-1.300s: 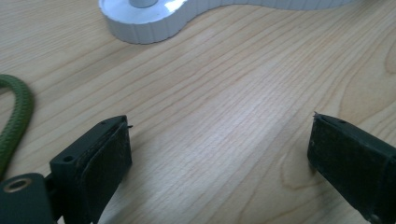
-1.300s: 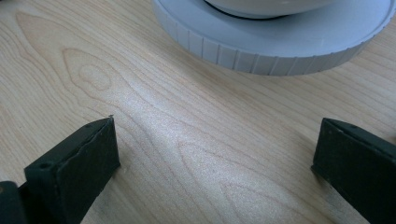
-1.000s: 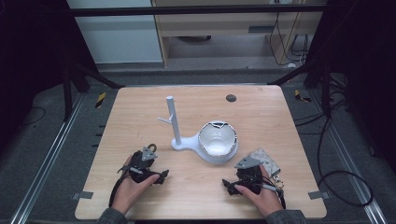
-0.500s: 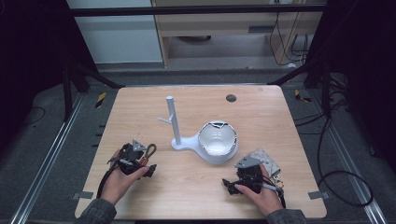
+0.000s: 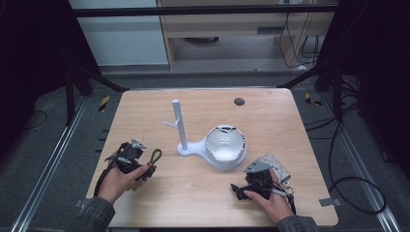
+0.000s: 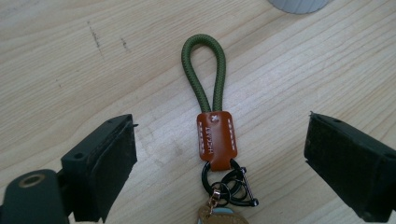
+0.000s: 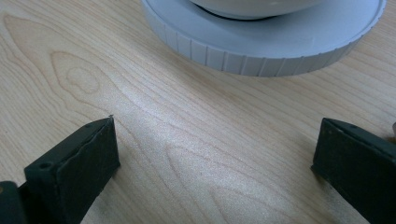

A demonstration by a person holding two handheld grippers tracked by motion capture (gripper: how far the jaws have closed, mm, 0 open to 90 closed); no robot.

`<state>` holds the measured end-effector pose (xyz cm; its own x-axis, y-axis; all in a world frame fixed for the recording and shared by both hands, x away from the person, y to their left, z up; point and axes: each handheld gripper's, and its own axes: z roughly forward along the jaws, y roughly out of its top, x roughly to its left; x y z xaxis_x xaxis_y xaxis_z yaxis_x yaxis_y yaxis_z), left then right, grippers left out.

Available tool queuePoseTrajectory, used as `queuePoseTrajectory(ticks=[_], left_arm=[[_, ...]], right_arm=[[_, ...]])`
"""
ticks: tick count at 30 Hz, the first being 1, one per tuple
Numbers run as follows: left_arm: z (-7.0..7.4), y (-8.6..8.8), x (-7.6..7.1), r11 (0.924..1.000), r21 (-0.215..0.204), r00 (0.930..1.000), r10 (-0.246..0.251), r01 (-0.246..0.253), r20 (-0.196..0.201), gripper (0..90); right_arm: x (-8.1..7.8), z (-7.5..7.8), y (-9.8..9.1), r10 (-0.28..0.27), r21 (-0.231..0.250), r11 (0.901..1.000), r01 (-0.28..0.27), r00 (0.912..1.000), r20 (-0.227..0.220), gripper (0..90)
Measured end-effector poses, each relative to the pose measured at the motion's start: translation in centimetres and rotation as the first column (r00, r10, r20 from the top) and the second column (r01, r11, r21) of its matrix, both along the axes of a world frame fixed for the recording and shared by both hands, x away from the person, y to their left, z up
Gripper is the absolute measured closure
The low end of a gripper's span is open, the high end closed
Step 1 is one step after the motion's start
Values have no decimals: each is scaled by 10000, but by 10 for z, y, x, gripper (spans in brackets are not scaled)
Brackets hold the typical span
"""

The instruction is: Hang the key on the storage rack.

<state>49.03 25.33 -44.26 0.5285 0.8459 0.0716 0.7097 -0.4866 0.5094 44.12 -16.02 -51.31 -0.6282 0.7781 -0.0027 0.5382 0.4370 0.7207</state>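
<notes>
We see a green cord keychain lying flat on the wooden table, between our left gripper's wide-open jaws, untouched. Our right gripper is also wide open, holding nothing, near the white stand.

You work at a light wooden table with a small dark round hole near its far edge. It stands on dark grey carpet, with metal rails running along the floor on both sides of you. Yellow-and-black tape marks lie on the floor by the far corners. Black frame bars cross overhead. Beyond the table you face a pale panel and a wooden shelf unit. Black cables loop across the floor at your right.
</notes>
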Motion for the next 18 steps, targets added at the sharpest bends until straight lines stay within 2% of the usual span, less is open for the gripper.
queuePoseTrajectory(ticks=[3, 6, 9, 10, 11, 15, 18], left_arm=[[1, -2, 4, 9996, 274, 9997, -107, 113, -216, 115], [3, -4, 9, 9994, 305, 9978, -160, 180, -638, 130], [3, -5, 10, 9989, 417, 9963, -191, 226, -833, 140], [4, -7, 10, 9971, 568, 9934, -454, 516, -1057, 136], [4, -8, 9, 9960, 621, 9923, -567, 638, -1099, 139], [4, -7, 9, 9957, 694, 9914, -526, 612, -1202, 150], [-1, -6, 13, 9956, 789, 9867, -372, 501, -1580, 156]], right_arm=[[0, 0, 0, -10, 4, 10000, 10, 10000, 3, 2], [0, 0, 0, -24, -4, 10000, 24, 10000, 7, 2], [0, 0, -1, -27, -24, 10000, 27, 10000, 45, 3], [-1, 0, -1, -58, -26, 10000, 58, 10000, 54, 4], [-1, 0, -1, -55, -29, 10000, 55, 10000, 41, 4], [-2, 0, -1, -58, -4, 10000, 58, 10000, 12, 4], [-2, 0, -1, -45, -20, 10000, 45, 10000, 18, 4]])
